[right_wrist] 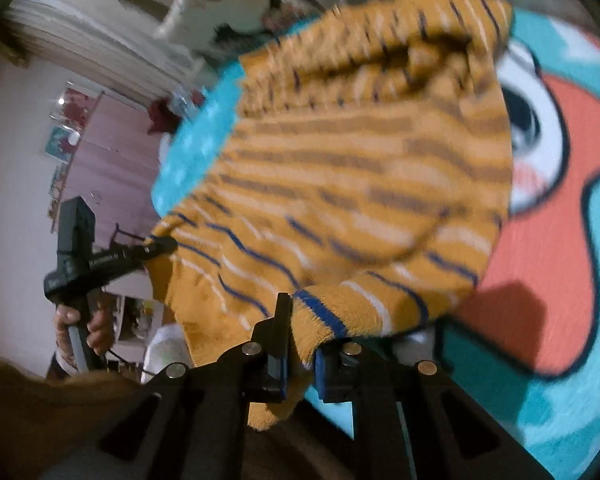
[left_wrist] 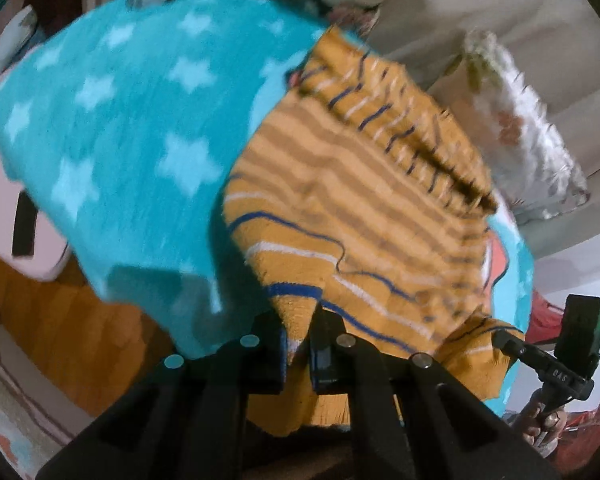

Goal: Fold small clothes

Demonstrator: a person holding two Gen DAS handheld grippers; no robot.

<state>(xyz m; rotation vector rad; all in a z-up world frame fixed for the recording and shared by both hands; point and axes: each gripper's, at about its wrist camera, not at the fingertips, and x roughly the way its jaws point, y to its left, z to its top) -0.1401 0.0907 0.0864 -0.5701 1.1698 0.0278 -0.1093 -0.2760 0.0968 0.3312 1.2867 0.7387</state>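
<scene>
1. Two grippers pinch one striped garment (left_wrist: 352,216): left gripper (left_wrist: 298,354) is clamped on a near corner of the mustard knit, cloth pinched between its pads; right gripper (right_wrist: 302,354) is clamped on the other near corner.
2. Garment lies just ahead of both grippers, draped over a teal blanket (left_wrist: 112,128), near edge lifted, far edge bunched into a roll.
3. Progress, my read: early. Corners are secured and raised, no clean fold laid yet; carrying the near edge over and flattening still to do.
4. Each view catches the other tool: right gripper's tip (left_wrist: 512,340) sits at the cloth edge right of the left one, with the hand (left_wrist: 540,420) below.
5. Hard to tell: heavy motion blur; garment type unclear; far roll may be a sleeve or a fold; the underside is hidden, and no other clothes are identifiable.
</scene>
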